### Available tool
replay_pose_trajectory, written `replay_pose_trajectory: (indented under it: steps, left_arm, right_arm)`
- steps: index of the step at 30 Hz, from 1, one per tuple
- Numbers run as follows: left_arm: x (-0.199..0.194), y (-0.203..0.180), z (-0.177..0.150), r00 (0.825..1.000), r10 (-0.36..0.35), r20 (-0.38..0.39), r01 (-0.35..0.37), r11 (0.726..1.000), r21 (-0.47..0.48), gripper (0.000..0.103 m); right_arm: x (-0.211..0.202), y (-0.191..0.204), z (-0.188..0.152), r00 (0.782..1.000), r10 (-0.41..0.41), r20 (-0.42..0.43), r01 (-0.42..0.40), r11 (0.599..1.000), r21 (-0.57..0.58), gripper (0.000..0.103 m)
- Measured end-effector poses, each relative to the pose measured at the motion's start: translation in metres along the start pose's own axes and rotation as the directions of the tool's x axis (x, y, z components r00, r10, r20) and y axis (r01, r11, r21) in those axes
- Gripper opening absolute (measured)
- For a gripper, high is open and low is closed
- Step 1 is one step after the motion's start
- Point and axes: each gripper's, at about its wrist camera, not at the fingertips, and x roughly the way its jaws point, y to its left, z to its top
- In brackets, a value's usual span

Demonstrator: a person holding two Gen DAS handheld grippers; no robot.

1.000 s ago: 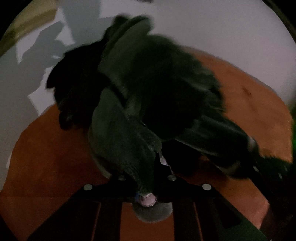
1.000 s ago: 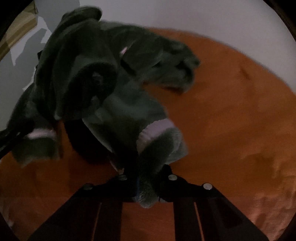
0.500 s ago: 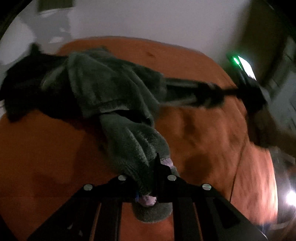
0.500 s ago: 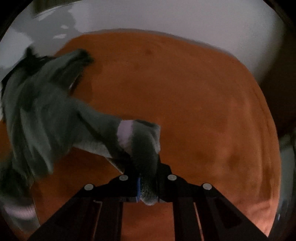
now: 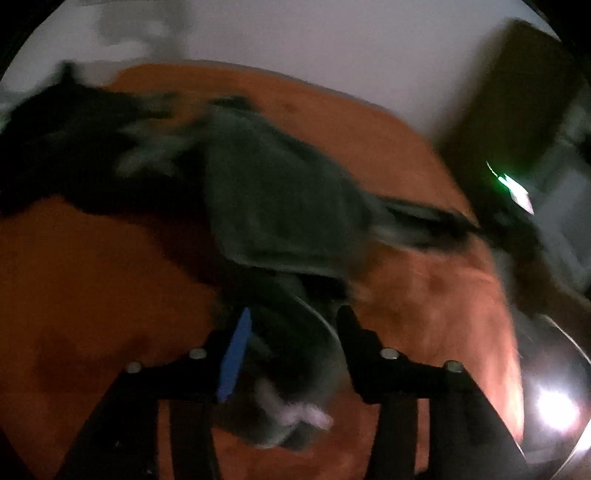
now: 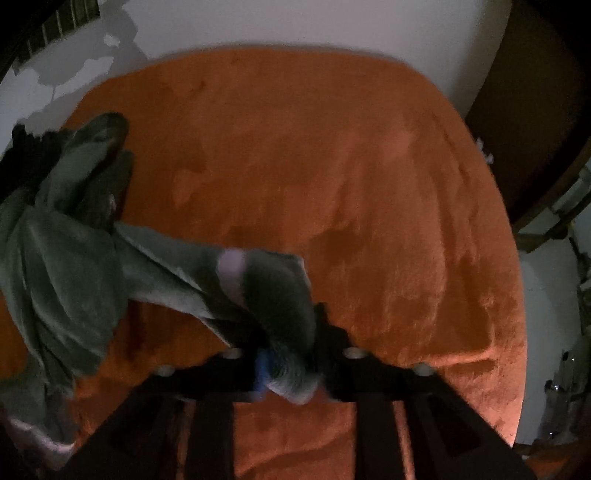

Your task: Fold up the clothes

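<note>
Dim light, both views motion-blurred. Left hand-held gripper [image 5: 291, 325]: jaws spread wide apart, blue pad on the left finger [image 5: 234, 360] exposed; a cuff of the grey fleece garment [image 5: 273, 206] lies loose in the gap between the fingers, its pale pink band just behind the fingertips, not pinched. Ahead of this gripper the main body of the garment lies spread on the orange plush surface [image 5: 92, 288]; whether that is a bed, a rug or a covered counter I cannot tell. A sleeve runs off ahead and to the right toward the other gripper, a dark shape with a green light [image 5: 511, 184], too blurred to read. A dark, near-black fabric mass [image 5: 66, 147] lies ahead and to the left, touching or overlapping the garment's far edge. Right hand-held gripper [image 6: 286, 343]: jaws drawn close together, clamped on the other cuff of the grey fleece garment [image 6: 66, 277], with a pale band across the sleeve just ahead of the fingertips. From there the sleeve stretches ahead and to the left into the bunched body of the garment. Orange plush surface [image 6: 351, 184] ahead and to the right is bare. Pale wall [image 6: 277, 26] beyond its far edge.
</note>
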Motion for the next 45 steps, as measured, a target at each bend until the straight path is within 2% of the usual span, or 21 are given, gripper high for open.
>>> replay_pose_trajectory:
  steps: [2,3,5,7,11,13,14,16,19,23,26,29,32,33,34,35,36,37,41,45]
  left_arm:
    - [-0.001,0.019,0.010,1.000,0.020,0.015,-0.019,0.999,-0.040,0.052]
    - [-0.001,0.029,0.015,0.999,0.029,0.023,-0.028,0.998,-0.060,0.052]
    - [0.001,0.041,0.020,0.999,0.049,0.017,-0.047,0.997,-0.057,0.053]
    - [0.006,0.051,0.025,0.998,0.058,0.004,-0.057,0.997,-0.056,0.053]
    - [0.004,0.059,0.033,1.000,0.026,-0.010,-0.027,0.995,-0.101,0.053]
    - [0.008,0.061,0.033,0.997,0.068,-0.023,-0.070,0.991,-0.114,0.053]
    - [0.010,0.061,0.033,0.996,0.090,-0.030,-0.093,0.988,-0.121,0.055]
    - [0.014,0.062,0.033,0.990,0.132,-0.044,-0.137,0.982,-0.133,0.056]
    - [0.021,0.070,0.034,0.984,0.169,-0.060,-0.176,0.976,-0.131,0.056]
    - [0.027,0.084,0.035,0.985,0.154,-0.080,-0.167,0.969,-0.184,0.056]
    - [0.034,0.086,0.032,0.985,0.140,-0.098,-0.158,0.967,-0.202,0.056]
    - [0.041,0.088,0.030,0.985,0.126,-0.115,-0.149,0.964,-0.220,0.056]
    - [0.043,0.090,0.030,0.986,0.117,-0.120,-0.142,0.963,-0.229,0.056]
    - [0.043,0.091,0.031,0.986,0.116,-0.119,-0.141,0.963,-0.230,0.056]
    - [0.043,0.091,0.032,0.986,0.114,-0.119,-0.139,0.963,-0.231,0.056]
    - [0.043,0.092,0.032,0.987,0.112,-0.118,-0.137,0.963,-0.232,0.056]
    - [0.043,0.092,0.033,0.987,0.110,-0.118,-0.135,0.963,-0.234,0.056]
    - [0.043,0.093,0.033,0.987,0.109,-0.117,-0.134,0.963,-0.235,0.056]
    - [0.038,0.098,0.040,0.988,0.108,-0.108,-0.132,0.961,-0.242,0.056]
    - [0.036,0.102,0.044,0.988,0.119,-0.094,-0.139,0.960,-0.245,0.056]
  right_arm:
    - [0.000,-0.004,0.001,0.999,0.004,-0.046,-0.005,1.000,-0.014,0.037]
    - [-0.002,-0.006,0.001,0.998,0.007,-0.063,-0.009,1.000,-0.018,0.043]
    - [-0.015,-0.009,-0.001,0.999,0.007,-0.048,-0.007,1.000,-0.006,0.050]
    - [-0.031,-0.009,-0.009,0.999,-0.020,-0.026,0.020,1.000,0.003,0.051]
    - [-0.061,0.001,-0.022,1.000,-0.016,0.016,0.016,1.000,0.000,0.051]
    - [-0.080,0.011,-0.032,0.998,0.023,0.063,-0.023,1.000,-0.009,0.060]
    - [-0.086,0.020,-0.035,0.994,0.061,0.086,-0.059,0.998,-0.024,0.068]
    - [-0.092,0.044,-0.039,0.987,0.125,0.106,-0.116,0.990,-0.087,0.071]
    - [-0.092,0.105,-0.052,0.968,0.229,0.099,-0.192,0.936,-0.294,0.071]
    - [-0.084,0.176,-0.070,0.951,0.277,0.140,-0.168,0.839,-0.517,0.071]
    - [-0.069,0.214,-0.077,0.948,0.297,0.115,-0.176,0.789,-0.589,0.071]
    - [-0.044,0.248,-0.083,0.945,0.326,0.029,-0.234,0.734,-0.637,0.071]
    - [-0.020,0.273,-0.087,0.961,0.275,0.008,-0.201,0.720,-0.664,0.071]
    - [-0.014,0.279,-0.089,0.966,0.257,0.016,-0.180,0.720,-0.670,0.069]
    - [-0.010,0.284,-0.089,0.970,0.242,0.027,-0.162,0.723,-0.672,0.061]
    - [-0.016,0.283,-0.087,0.969,0.243,0.050,-0.150,0.735,-0.661,0.028]
    - [-0.021,0.283,-0.085,0.967,0.243,0.072,-0.139,0.747,-0.650,0.016]
    - [-0.028,0.281,-0.083,0.964,0.247,0.097,-0.131,0.760,-0.636,0.016]
    - [-0.082,0.252,-0.075,0.923,0.308,0.232,-0.123,0.805,-0.580,0.016]
    - [-0.131,0.221,-0.070,0.891,0.309,0.331,-0.106,0.853,-0.512,0.015]
